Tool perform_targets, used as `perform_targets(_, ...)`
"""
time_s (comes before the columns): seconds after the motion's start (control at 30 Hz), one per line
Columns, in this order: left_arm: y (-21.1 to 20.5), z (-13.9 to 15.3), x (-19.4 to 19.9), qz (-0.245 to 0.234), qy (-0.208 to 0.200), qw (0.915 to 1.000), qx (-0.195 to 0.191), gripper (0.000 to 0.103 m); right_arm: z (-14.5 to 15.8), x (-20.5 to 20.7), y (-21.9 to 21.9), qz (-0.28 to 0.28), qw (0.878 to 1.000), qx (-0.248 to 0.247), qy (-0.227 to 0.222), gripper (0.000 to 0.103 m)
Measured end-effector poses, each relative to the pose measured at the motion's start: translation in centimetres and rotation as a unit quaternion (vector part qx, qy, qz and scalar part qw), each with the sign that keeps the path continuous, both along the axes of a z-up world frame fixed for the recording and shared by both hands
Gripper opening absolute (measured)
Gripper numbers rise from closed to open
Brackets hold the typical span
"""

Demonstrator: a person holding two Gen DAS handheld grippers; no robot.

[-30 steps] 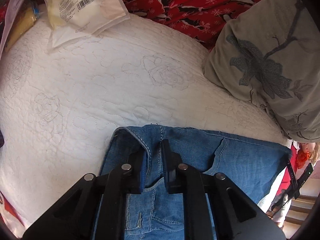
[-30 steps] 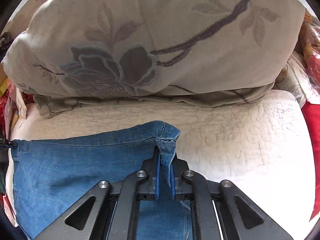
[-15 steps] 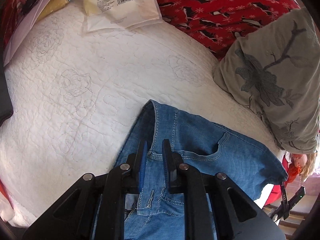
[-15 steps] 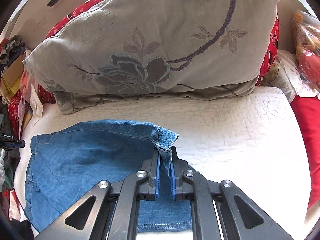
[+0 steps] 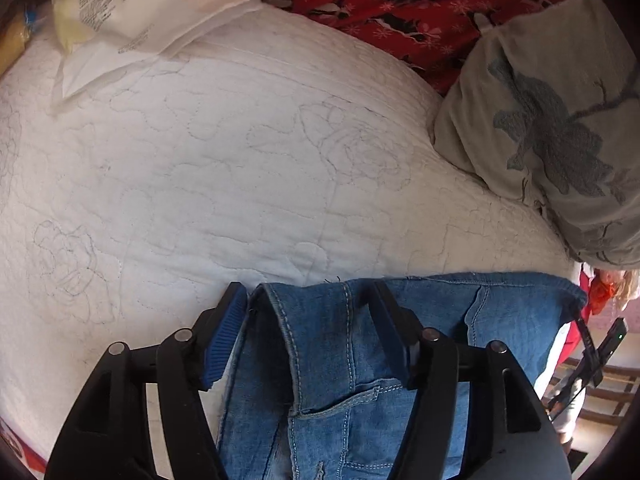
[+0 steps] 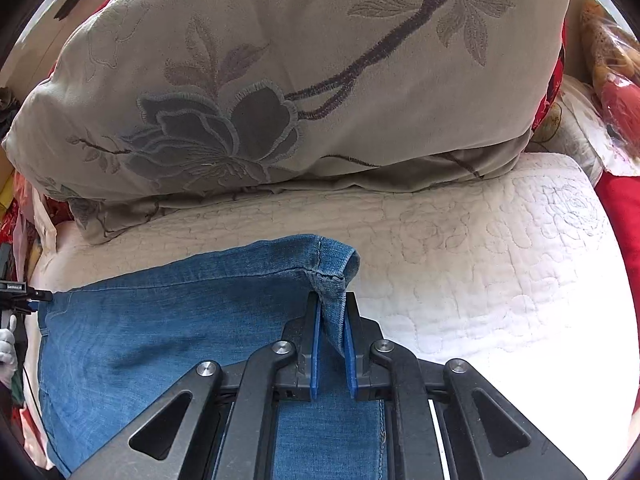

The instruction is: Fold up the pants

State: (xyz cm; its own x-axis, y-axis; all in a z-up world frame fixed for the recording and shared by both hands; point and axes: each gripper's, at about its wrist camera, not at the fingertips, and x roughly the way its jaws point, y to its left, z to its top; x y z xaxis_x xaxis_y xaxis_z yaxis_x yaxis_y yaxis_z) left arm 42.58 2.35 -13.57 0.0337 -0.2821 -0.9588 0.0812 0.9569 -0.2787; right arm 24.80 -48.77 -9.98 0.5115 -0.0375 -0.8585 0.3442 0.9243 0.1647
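Blue denim pants (image 5: 460,336) lie folded on a white quilted bed (image 5: 240,168). In the left wrist view my left gripper (image 5: 306,300) is open, its jaws wide apart on either side of the waistband, which lies loose between them. In the right wrist view the pants (image 6: 168,320) spread to the left, and my right gripper (image 6: 330,300) is shut on the hem corner of a pant leg, held slightly above the quilt (image 6: 480,280).
A large grey pillow with a flower pattern (image 6: 300,80) lies close behind the pants; it also shows in the left wrist view (image 5: 560,128). A red patterned blanket (image 5: 380,4) and a plastic package (image 5: 140,8) lie at the far side of the bed.
My left gripper has opened and let go of the waistband, which now lies on the bed. My right gripper has moved forward toward the pillow and lower, still holding the hem.
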Motion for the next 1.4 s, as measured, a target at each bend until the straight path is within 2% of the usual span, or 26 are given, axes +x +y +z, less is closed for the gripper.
perform_targets(0.07,-0.6,0.1,-0.9,-0.010,0.004,0.9998,-0.017,0.060,-0.2,0.2,-0.2,-0.005,1.000,-0.004,0.003,0.012)
perform_targets(0.1,-1.0,0.3,-1.3,-0.015,-0.002,0.9998,-0.012,0.047,-0.4,0.4,-0.4,-0.008,1.000,-0.006,0.005,0.012)
perform_targets(0.17,-1.9,0.5,-2.1,-0.028,-0.011,0.9995,0.008,0.031,-0.8,0.6,-0.6,-0.013,1.000,-0.007,0.012,0.012)
perform_targets(0.27,-2.4,1.6,-3.1,-0.016,-0.032,0.9992,0.018,0.024,-0.8,0.6,-0.4,-0.003,1.000,-0.001,0.012,0.007)
perform_targets(0.4,-2.6,4.5,-4.9,-0.002,-0.069,0.9974,0.020,0.024,1.2,-1.1,0.1,0.009,1.000,0.014,-0.026,0.007)
perform_targets(0.63,-1.2,9.2,-8.1,0.034,-0.104,0.9940,0.004,0.024,6.0,-6.1,1.5,0.024,0.995,0.032,-0.086,0.007)
perform_targets(0.8,0.2,11.6,-11.8,0.065,-0.119,0.9906,-0.013,0.024,9.0,-11.1,3.0,0.033,0.990,0.050,-0.126,0.007)
perform_targets(1.0,3.2,13.7,-17.7,0.095,-0.140,0.9846,-0.044,0.024,10.4,-18.5,4.2,0.024,0.983,0.084,-0.163,0.007)
perform_targets(1.13,5.6,13.0,-22.0,0.111,-0.129,0.9829,-0.071,0.024,9.6,-24.7,4.6,0.010,0.979,0.111,-0.172,0.007)
perform_targets(1.23,7.1,10.5,-25.1,0.120,-0.102,0.9840,-0.082,0.024,7.4,-28.7,5.1,0.004,0.981,0.120,-0.150,0.009)
perform_targets(1.33,8.3,6.2,-27.9,0.135,-0.054,0.9864,-0.076,0.025,3.5,-31.6,5.5,-0.007,0.986,0.139,-0.094,0.011)
perform_targets(1.4,9.1,3.2,-29.1,0.151,-0.011,0.9854,-0.078,0.025,1.2,-32.8,5.8,-0.019,0.991,0.127,-0.044,0.012)
